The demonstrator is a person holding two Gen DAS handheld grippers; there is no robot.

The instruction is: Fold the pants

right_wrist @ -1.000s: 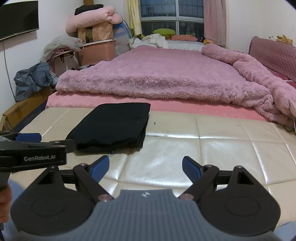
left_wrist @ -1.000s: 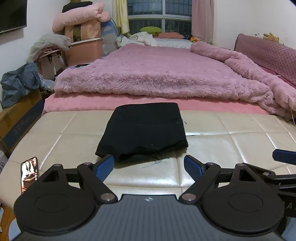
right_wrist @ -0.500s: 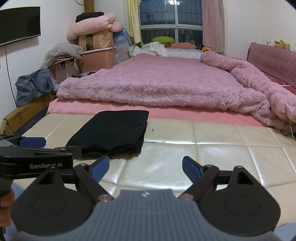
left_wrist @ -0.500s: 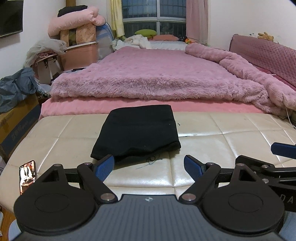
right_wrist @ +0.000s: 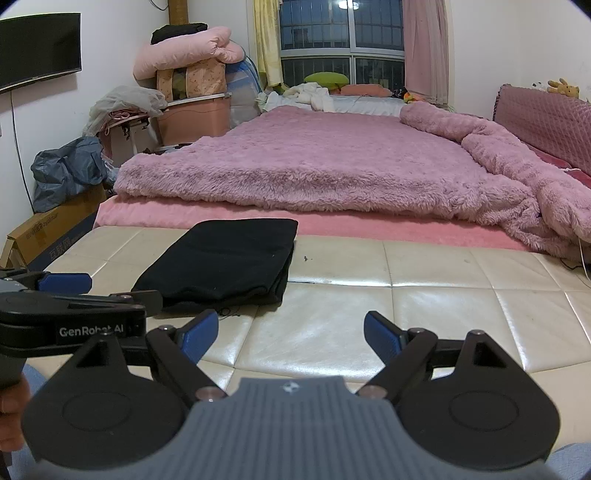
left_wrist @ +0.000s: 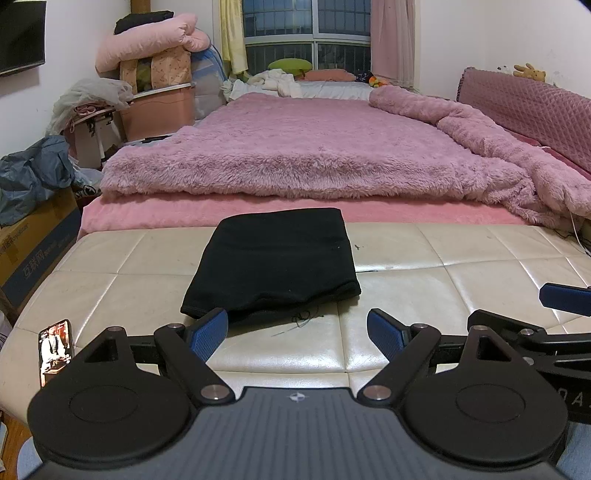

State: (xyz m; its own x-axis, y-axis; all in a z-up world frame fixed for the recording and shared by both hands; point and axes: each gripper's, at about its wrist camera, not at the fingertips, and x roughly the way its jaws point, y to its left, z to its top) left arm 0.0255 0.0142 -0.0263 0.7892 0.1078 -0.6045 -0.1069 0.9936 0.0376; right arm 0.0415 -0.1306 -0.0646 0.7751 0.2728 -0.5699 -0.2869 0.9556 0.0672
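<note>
folded black pants point(left_wrist: 271, 264) on cream bench point(left_wrist: 461, 280), left tongs point(left_wrist: 297, 334) and right tongs point(right_wrist: 291, 334) spread wide, holding nothing

TV point(left_wrist: 20, 35) cut off, left edge

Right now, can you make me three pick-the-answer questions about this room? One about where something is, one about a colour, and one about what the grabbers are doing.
1. Where is the phone?
A. on the pink blanket
B. near the bench's left edge
C. on top of the pants

2. What colour are the folded pants?
A. black
B. pink
C. white

3. How are the left gripper and right gripper?
A. both shut on the pants
B. one open, one shut
C. both open, holding nothing

Answers: 1 B, its lit screen lies on the cream bench at the left. 2 A, a dark stack on pale leather. 3 C, blue fingers spread wide with nothing between.
</note>
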